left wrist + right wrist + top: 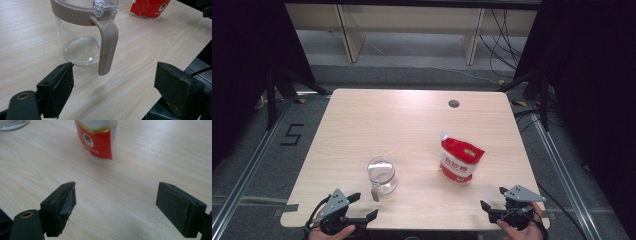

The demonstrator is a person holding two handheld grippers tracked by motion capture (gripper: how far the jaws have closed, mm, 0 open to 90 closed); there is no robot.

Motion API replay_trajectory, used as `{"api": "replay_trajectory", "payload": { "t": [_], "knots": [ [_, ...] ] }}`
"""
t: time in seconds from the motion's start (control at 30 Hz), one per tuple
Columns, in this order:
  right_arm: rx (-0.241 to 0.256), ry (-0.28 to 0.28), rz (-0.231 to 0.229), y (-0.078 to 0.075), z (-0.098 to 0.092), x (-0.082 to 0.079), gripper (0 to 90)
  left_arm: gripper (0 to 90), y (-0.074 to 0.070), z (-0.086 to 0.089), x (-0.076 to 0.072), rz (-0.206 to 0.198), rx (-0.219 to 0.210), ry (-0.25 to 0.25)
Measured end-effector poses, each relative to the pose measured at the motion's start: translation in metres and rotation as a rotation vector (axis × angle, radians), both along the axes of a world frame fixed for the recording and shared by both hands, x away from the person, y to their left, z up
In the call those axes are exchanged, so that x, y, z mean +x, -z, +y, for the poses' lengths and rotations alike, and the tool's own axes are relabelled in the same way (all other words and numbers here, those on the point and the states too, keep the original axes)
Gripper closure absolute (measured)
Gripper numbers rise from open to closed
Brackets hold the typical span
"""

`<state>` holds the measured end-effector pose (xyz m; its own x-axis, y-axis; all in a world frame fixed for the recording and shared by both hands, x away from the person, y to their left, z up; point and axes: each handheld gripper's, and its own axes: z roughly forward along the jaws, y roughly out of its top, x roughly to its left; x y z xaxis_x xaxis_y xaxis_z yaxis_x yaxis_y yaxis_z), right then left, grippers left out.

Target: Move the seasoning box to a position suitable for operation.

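On the light wooden desk (362, 125) we list a red pouch (460, 159), standing upright well ahead of our right gripper (499, 202), whose fingers (61, 205) are spread wide on nothing. Next, a clear jug (381, 175) with a taupe rim stands just ahead of our left gripper (362, 207), fingers (58, 86) likewise spread and empty. Its handle (107, 45) hangs between them.

Table (362, 115): jug (381, 175) on its near-left part, handle toward the near edge. Pouch (460, 159) upright to the jug's right, well apart. Left gripper (364, 205) at the near edge before the jug; right gripper (493, 197) before the pouch.
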<state>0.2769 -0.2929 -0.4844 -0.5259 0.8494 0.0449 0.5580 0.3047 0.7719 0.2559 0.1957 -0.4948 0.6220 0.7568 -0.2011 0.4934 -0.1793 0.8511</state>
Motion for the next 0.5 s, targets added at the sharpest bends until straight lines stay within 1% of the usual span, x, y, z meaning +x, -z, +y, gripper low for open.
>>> {"api": "replay_trajectory", "payload": {
  "t": [0.03, 0.07, 0.1, 0.13, 0.2, 0.23, 0.27, 0.3, 0.33, 0.37, 0.4, 0.43, 0.5],
  "knots": [
    [0.015, 0.023, 0.025, -0.0006, 0.0015, -0.0022, 17.1, 15.6, -0.0002, 0.0002, 0.0002, 0.0, 0.003, -0.001],
    [0.006, 0.001, -0.005, 0.0006, -0.0004, 0.0007, 17.1, 15.8, -0.0003, 0.0001, 0.0003, 0.0, 0.003, -0.002],
    [0.0, -0.01, -0.013, 0.0008, -0.0012, 0.0015, 17.3, 16.1, -0.0004, 0.0001, 0.0004, -0.003, 0.003, -0.002],
    [0.006, -0.008, -0.014, 0.0004, -0.0014, 0.0011, 17.5, 16.9, -0.0017, 0.0013, -0.0005, -0.008, 0.023, 0.0],
    [0.003, -0.006, -0.02, 0.0, -0.0014, 0.001, 17.5, 17.7, -0.0019, 0.0014, -0.0006, -0.012, 0.023, -0.003],
    [0.001, -0.002, -0.021, -0.0006, -0.0016, 0.0006, 17.5, 18.9, -0.0016, 0.001, 0.0004, -0.025, 0.011, 0.006],
    [0.0, -0.002, -0.021, -0.0006, -0.0017, 0.0005, 17.5, 19.7, -0.0021, 0.0018, 0.0012, -0.031, 0.021, 0.014],
    [-0.003, -0.001, -0.023, -0.0006, -0.0017, 0.0006, 17.4, 21.4, -0.002, 0.0004, 0.0008, -0.026, 0.011, 0.005],
    [-0.003, -0.001, -0.023, -0.0006, -0.0017, 0.0006, 17.4, 21.4, -0.0023, -0.0004, 0.0004, -0.017, 0.014, -0.002],
    [-0.004, 0.001, -0.026, -0.0009, -0.002, 0.0007, 17.4, 22.5, -0.0017, -0.0032, 0.0005, -0.019, -0.002, -0.008],
    [0.009, 0.01, -0.025, -0.0012, -0.0019, 0.0003, 17.4, 23.4, -0.0022, -0.0029, 0.0017, -0.024, 0.024, 0.007],
    [0.003, 0.016, -0.034, -0.0008, -0.0029, 0.0006, 17.2, 24.9, -0.0024, -0.0049, 0.0024, -0.035, 0.035, 0.012],
    [0.004, 0.018, -0.033, -0.0008, -0.0031, 0.0007, 17.2, 25.0, -0.0027, -0.007, 0.0028, -0.037, 0.035, 0.008]
  ]
}}
